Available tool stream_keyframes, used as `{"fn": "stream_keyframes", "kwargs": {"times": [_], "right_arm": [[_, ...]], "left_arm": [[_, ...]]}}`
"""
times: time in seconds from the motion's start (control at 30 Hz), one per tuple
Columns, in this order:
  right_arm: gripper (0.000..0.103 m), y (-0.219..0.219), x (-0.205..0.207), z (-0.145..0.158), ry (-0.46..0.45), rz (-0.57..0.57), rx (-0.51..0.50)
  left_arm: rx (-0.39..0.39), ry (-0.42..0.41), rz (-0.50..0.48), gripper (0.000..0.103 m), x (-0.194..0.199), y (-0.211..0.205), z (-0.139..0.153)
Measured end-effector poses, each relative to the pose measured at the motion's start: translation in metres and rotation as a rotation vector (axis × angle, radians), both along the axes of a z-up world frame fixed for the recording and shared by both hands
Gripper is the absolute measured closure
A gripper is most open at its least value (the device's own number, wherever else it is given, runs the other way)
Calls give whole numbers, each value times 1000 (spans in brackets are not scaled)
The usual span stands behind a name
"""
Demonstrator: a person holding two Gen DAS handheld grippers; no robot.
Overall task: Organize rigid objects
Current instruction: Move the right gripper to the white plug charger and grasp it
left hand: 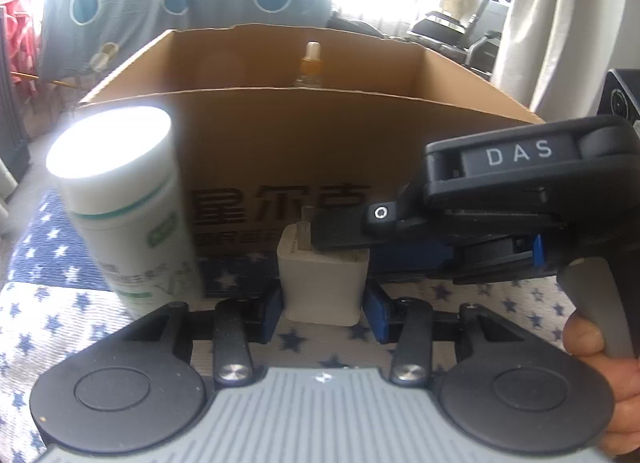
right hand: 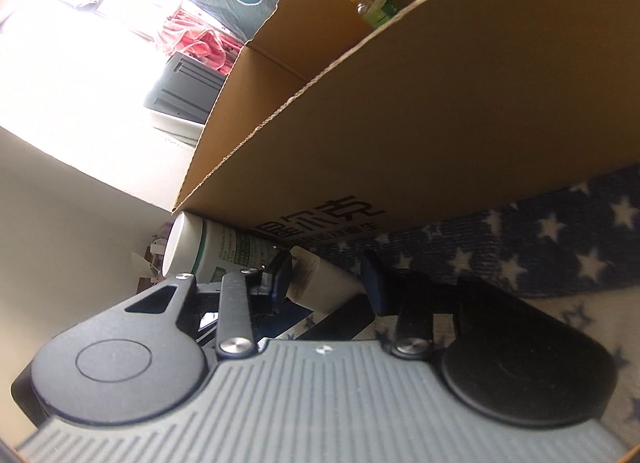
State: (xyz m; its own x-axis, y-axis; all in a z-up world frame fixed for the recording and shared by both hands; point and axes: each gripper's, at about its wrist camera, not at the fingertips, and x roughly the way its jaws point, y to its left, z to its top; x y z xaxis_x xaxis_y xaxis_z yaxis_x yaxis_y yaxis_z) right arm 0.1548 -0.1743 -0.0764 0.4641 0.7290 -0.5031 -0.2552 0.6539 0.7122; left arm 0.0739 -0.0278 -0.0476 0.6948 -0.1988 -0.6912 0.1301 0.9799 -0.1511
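Observation:
A cream charger plug [left hand: 322,283] stands on the star blanket just in front of a cardboard box [left hand: 320,135], prongs up. My left gripper [left hand: 324,313] has its blue pads against both sides of the plug. My right gripper [left hand: 360,241] comes in from the right, rolled over, one black finger lying across the plug's top. In the right wrist view the charger plug [right hand: 324,287] sits between that right gripper's [right hand: 326,283] pads, which touch it. A white bottle [left hand: 120,203] with a green band stands to the left, beside the box.
The open box [right hand: 440,103] holds a dropper bottle [left hand: 310,67] with an amber neck. The white bottle [right hand: 200,251] is close to the left fingers. A blue-and-white star blanket [left hand: 60,303] covers the surface. A person's hand [left hand: 600,367] grips the right handle.

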Motion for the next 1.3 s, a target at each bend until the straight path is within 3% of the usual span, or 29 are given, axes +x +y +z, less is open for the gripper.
{"fn": "stream_keyframes", "kwargs": {"times": [0.3, 0.53, 0.9, 1.3], "right_arm": [[65, -26, -42, 13, -19, -130, -23], [64, -47, -55, -5, -11, -185, 11], [64, -56, -52, -12, -13, -154, 41], [63, -59, -53, -12, -15, -150, 48]], "left_arm": [[-27, 9, -156, 58, -14, -36, 2], [39, 14, -212, 58, -15, -49, 0], [115, 10, -249, 51, -7, -53, 0], [128, 17, -253, 51, -1, -57, -3]]}}
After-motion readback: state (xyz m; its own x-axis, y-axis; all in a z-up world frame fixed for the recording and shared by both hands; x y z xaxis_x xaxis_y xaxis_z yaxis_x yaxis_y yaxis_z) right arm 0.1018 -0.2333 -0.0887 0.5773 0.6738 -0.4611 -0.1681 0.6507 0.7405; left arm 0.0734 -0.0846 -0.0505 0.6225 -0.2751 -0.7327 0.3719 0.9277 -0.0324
